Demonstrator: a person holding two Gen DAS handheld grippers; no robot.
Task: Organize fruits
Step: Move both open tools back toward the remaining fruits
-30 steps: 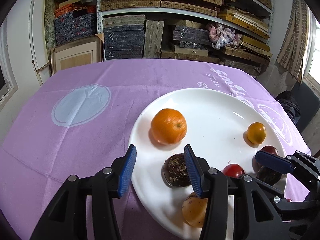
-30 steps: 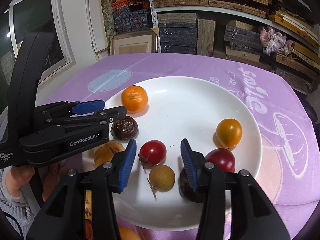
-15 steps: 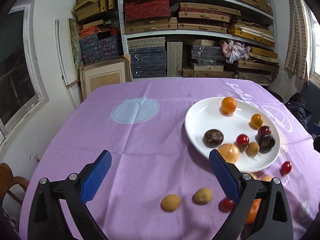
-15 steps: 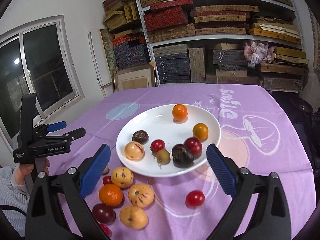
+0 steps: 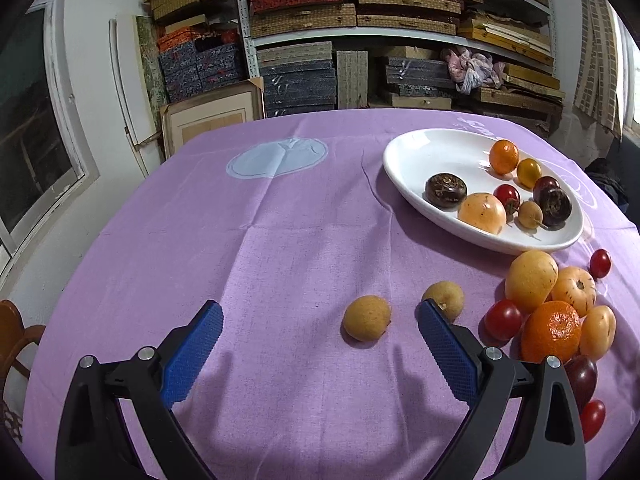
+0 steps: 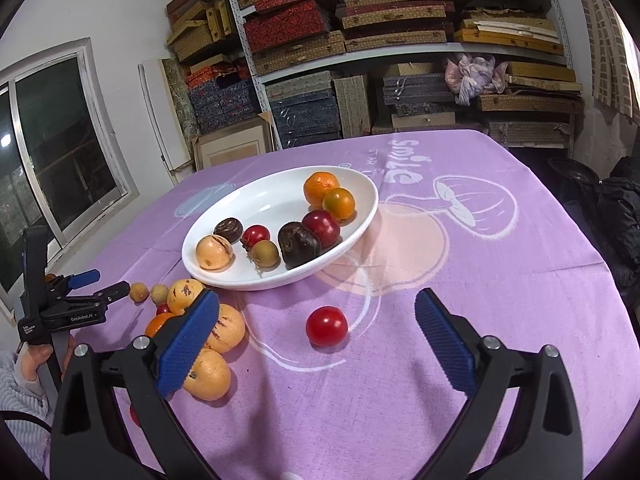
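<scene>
Purple cloth [image 5: 280,240]: covers the whole table; soft and creased, so round fruit may roll if nudged.
Plate [image 6: 280,200]: white, shallow, holding eight fruits, among them an orange [image 6: 320,188] at the far side and a pale peach-coloured fruit [image 6: 214,252] near the front rim.
Loose fruit: a heap [image 5: 556,304] of yellow, orange and red pieces lies just beside the plate; two small brown fruits [image 5: 367,317] sit apart from it; one red tomato [image 6: 326,325] lies alone.
Left gripper [image 5: 320,352]: jaws spread wide, holding nothing, hovering near the two brown fruits; its right finger hides part of one.
Right gripper [image 6: 316,344]: jaws also released and empty, the tomato lying between its fingers but untouched.
Risk, tomato: smooth and round, so an off-centre squeeze could squirt it away across the cloth, or a hard one could split it.
Risk, heap: the right gripper's left finger overlaps the heap in view; a sideways brush could scatter it toward the table edge.
Risk, plate: crowded near the front, so a dropped fruit may knock others over the low rim.
</scene>
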